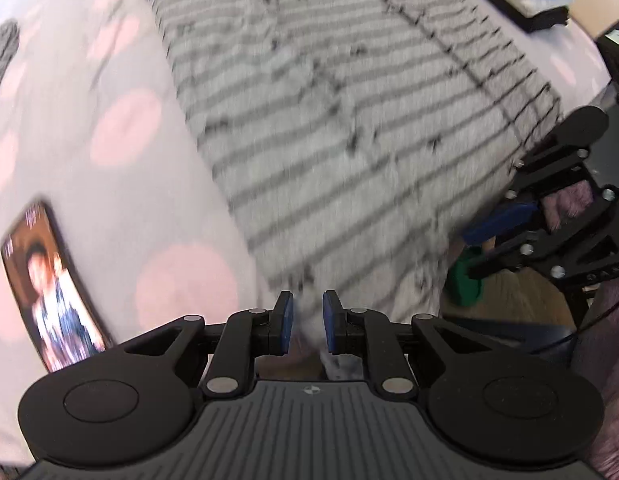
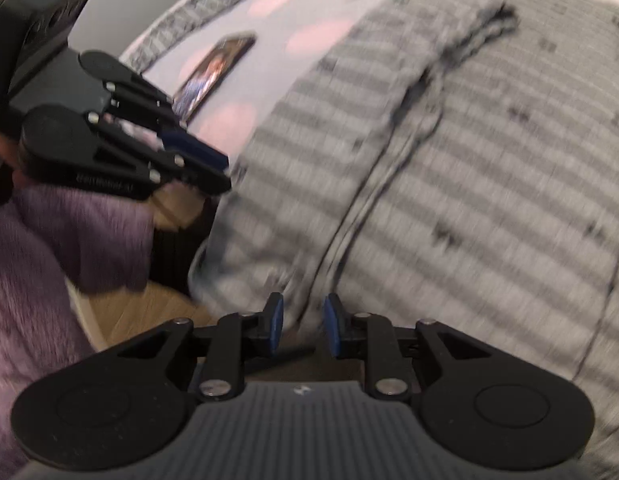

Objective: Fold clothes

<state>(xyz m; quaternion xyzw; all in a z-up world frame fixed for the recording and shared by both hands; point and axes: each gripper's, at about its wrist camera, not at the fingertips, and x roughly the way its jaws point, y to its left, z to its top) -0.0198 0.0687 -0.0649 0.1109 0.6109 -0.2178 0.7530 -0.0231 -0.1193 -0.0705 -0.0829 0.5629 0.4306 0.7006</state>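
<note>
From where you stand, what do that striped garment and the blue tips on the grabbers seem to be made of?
The striped garment looks like soft knit, perhaps fleece or cotton: matte, fuzzy-edged stripes, and it drapes in folds. Blur leaves the weave unclear. The blue pads on the left gripper look like matte rubber or foam on hard black plastic fingers; that is a guess.

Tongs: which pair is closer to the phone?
The left tongs. The phone lies on the spotted sheet just to their left, while the right tongs are at the striped cloth's other side.
</note>
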